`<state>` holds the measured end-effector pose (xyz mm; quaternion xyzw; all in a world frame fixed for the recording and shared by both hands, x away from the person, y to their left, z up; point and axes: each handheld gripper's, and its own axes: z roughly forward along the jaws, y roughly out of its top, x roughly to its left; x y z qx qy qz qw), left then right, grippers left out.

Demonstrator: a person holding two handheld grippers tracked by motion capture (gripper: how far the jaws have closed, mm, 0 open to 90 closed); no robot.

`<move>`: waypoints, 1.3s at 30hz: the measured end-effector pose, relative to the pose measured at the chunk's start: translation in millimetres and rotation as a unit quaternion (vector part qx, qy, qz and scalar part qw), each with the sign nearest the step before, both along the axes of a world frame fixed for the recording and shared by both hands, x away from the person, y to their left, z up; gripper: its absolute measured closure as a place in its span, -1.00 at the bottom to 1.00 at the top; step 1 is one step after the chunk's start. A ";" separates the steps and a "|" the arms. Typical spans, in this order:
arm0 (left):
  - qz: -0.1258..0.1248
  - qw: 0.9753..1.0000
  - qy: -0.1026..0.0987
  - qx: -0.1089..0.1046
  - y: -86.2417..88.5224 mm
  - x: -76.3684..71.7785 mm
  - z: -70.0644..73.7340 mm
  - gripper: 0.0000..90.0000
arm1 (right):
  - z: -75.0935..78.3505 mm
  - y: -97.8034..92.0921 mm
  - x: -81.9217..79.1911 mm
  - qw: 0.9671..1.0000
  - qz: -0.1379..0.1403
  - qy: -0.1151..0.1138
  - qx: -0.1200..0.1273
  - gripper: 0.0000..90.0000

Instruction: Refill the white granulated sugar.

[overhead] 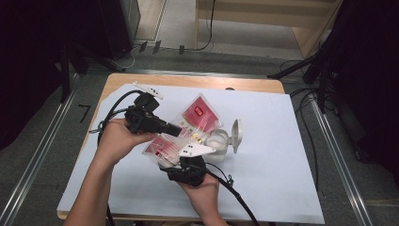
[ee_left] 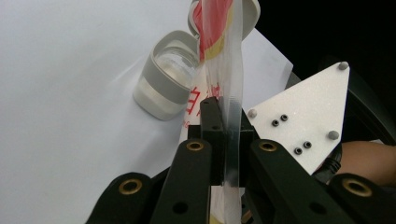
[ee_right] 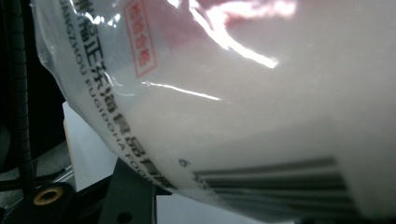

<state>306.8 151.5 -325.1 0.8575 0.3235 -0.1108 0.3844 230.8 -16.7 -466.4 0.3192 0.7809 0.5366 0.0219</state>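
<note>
A clear plastic bag with red labels and small contents is held up over the white sheet. My left gripper comes in from the left and is shut on the bag's edge, seen edge-on between its jaws. My right gripper sits just below the bag, with its grey plate against it. The bag's printed face with a barcode hangs close over the right gripper's jaws and hides their tips. A small grey-and-white container with its lid flipped open stands right of the bag.
A white sheet covers most of the wooden table. Cables trail from both grippers toward the table's near edge. Dark stands and floor cables surround the table.
</note>
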 end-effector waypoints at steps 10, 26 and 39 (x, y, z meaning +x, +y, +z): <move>-0.002 1.000 -0.009 -0.011 12.9 -4.1 3.2 1.00 | 1.0 -3.1 1.5 1.000 -0.011 0.008 0.010 0.26; -0.012 0.999 -0.019 -0.028 30.9 -12.0 8.0 1.00 | 4.7 -11.5 8.9 0.999 -0.034 0.011 0.020 0.24; 0.001 0.998 -0.041 -0.040 31.9 -11.3 10.5 1.00 | 9.3 -6.9 10.2 1.000 -0.005 0.006 0.003 0.24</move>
